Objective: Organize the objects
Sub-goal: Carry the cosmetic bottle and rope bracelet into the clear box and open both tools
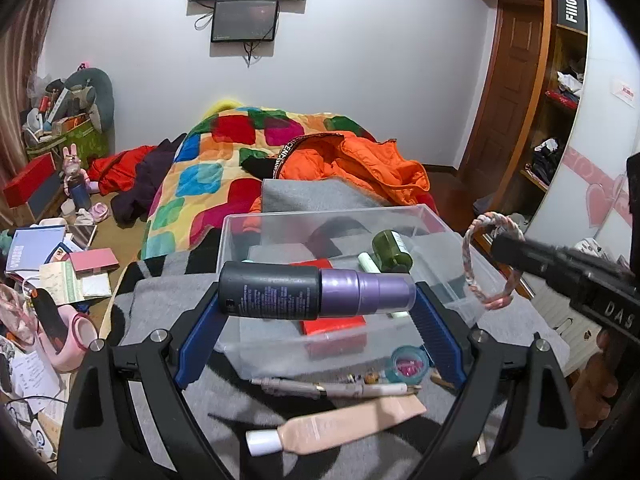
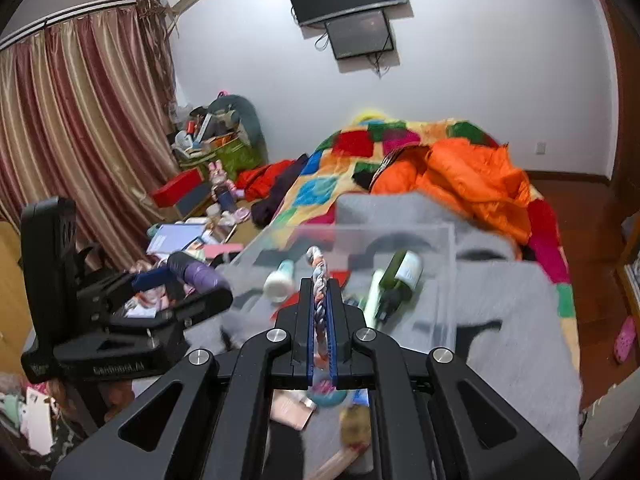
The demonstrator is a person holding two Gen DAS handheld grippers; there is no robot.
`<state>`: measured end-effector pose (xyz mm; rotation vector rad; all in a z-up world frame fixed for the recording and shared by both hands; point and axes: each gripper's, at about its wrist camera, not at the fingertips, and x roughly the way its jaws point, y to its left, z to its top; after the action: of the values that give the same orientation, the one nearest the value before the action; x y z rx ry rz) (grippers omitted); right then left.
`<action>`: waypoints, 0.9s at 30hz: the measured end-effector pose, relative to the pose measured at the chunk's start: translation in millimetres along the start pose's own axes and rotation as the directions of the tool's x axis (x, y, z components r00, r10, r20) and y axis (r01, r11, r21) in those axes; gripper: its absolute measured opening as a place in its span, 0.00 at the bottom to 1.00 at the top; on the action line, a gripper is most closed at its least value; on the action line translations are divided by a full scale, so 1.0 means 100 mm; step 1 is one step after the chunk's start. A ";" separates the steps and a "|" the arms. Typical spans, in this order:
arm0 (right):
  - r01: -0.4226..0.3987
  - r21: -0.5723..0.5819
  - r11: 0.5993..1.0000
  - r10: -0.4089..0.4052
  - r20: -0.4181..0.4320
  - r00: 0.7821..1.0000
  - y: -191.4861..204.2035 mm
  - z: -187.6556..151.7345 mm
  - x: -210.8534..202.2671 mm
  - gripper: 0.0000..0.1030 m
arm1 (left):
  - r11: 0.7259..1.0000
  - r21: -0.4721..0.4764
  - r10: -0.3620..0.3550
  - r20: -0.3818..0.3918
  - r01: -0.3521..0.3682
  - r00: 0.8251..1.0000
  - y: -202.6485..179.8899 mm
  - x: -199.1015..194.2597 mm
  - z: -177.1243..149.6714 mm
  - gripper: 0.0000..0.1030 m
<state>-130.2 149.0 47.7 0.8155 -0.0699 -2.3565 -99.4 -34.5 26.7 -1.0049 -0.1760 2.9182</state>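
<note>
On the grey blanket point(image 1: 168, 304) spread over the near end of the bed, a clear plastic bin point(image 1: 440, 220) is seen partly filled — a dark green bottle point(image 1: 391, 251), a pale mint tube point(image 1: 369, 263) and a flat red item point(image 1: 334, 325) already lie inside it, so part of the sorting can be judged done.

Two more things are held in the air, neither yet released. The left gripper point(image 1: 318, 312) has its jaws spread wide around a grey-and-purple spray bottle point(image 1: 316, 290), which is gripped end to end, lying crosswise, just above the near wall of the bin. The right gripper point(image 2: 321, 308) has its jaws drawn narrow on a braided pink-and-white headband point(image 2: 320, 280), which is carried at the right side of the bin, above its rim; from the left wrist view the loop of the headband point(image 1: 472, 272) is seen hanging beside the bin's right wall.

Several things are left on the blanket near the bin's front wall: a beige tube with a white cap point(image 1: 332, 426), a white pen point(image 1: 332, 388), a small round teal case point(image 1: 409, 363) and some tiny trinkets that cannot be told apart. These are judged to be the remaining work, after the two held things are set down — the task appears to be roughly midway.

Clutter on the floor at the far left is not obviously part of the task.
</note>
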 end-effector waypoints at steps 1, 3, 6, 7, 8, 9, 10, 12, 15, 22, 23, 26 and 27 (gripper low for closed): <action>0.009 -0.003 1.000 -0.009 0.003 1.000 -0.01 0.02 0.02 0.04 | 1.000 -0.003 -0.003 -0.009 0.003 1.000 0.00 0.04 0.01 0.88; 0.046 -0.011 0.999 -0.046 0.007 0.999 -0.03 0.08 0.11 0.04 | 1.000 -0.014 -0.008 -0.032 0.007 0.999 0.02 0.14 0.03 0.88; 0.094 -0.024 0.995 -0.094 -0.008 0.996 -0.08 0.10 0.26 0.04 | 1.000 -0.019 0.000 -0.073 -0.001 0.997 0.05 0.31 0.03 0.88; 0.103 -0.025 0.994 -0.103 -0.019 0.994 -0.10 0.10 0.31 0.04 | 1.000 -0.021 0.001 -0.088 -0.003 0.996 0.06 0.37 0.02 0.88; 0.124 -0.031 0.992 -0.125 -0.034 0.992 -0.11 0.09 0.39 0.05 | 1.000 -0.024 0.001 -0.098 -0.003 0.995 0.06 0.41 0.02 0.88; 0.139 -0.037 0.990 -0.141 -0.043 0.989 -0.12 0.08 0.44 0.05 | 1.000 -0.027 0.000 -0.109 -0.003 0.994 0.07 0.45 0.01 0.88; 0.154 -0.044 0.987 -0.156 -0.053 0.986 -0.13 0.06 0.50 0.05 | 1.000 -0.030 -0.001 -0.122 -0.003 0.993 0.09 0.50 0.00 0.88; 0.166 -0.054 0.985 -0.170 -0.072 0.983 -0.15 0.02 0.57 0.05 | 0.999 -0.034 -0.005 -0.143 0.000 0.990 0.09 0.58 -0.01 0.88; 0.174 -0.068 0.982 -0.180 -0.096 0.979 -0.16 -0.02 0.65 0.05 | 0.999 -0.033 -0.009 -0.159 0.004 0.987 0.09 0.64 -0.04 0.88; 0.176 -0.071 0.982 -0.185 -0.134 0.974 -0.19 -0.10 0.72 0.05 | 0.999 -0.031 -0.025 -0.188 0.019 0.982 0.08 0.70 -0.07 0.88; 0.177 -0.069 0.982 -0.185 -0.138 0.973 -0.19 -0.10 0.72 0.05 | 0.999 -0.027 -0.025 -0.190 0.020 0.982 0.07 0.70 -0.07 0.89; 0.178 -0.063 0.982 -0.185 -0.153 0.971 -0.21 -0.11 0.74 0.06 | 1.000 -0.022 -0.026 -0.188 0.023 0.982 0.06 0.68 -0.07 0.90; 0.176 -0.061 0.982 -0.184 -0.157 0.970 -0.21 -0.11 0.74 0.07 | 0.999 -0.021 -0.031 -0.188 0.027 0.982 0.06 0.67 -0.07 0.90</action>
<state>-180.3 124.1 -6.6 1.0256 0.1329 -2.4389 -147.9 -33.7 -20.5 -1.2619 -0.2070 2.7791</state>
